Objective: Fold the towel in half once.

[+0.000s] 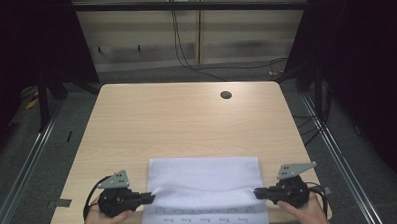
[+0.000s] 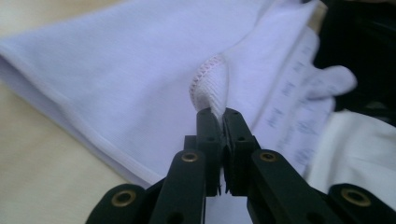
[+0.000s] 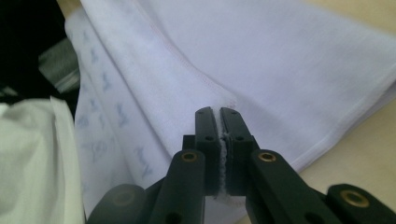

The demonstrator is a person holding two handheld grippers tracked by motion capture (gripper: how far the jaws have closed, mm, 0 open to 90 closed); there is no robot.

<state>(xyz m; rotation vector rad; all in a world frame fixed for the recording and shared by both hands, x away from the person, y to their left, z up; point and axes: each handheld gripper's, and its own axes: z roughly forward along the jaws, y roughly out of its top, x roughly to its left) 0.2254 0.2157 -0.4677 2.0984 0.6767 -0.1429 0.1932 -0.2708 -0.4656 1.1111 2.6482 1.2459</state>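
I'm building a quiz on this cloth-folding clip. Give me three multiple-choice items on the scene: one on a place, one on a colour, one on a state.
1. Where does the cloth lie on the table?
A. at the near edge
B. at the far edge
C. over the round hole

2. What colour is the cloth?
A. red
B. white with a faint print
C. black

3. How does the left tool stand?
A. wide open above the cloth
B. shut on the cloth
C. shut on a cable

Answers:
1 A, the cloth lies between the two hands, far from the hole.
2 B, the gripper views show white fabric with pale marks.
3 B, its own view shows a hem pinched between the jaws.
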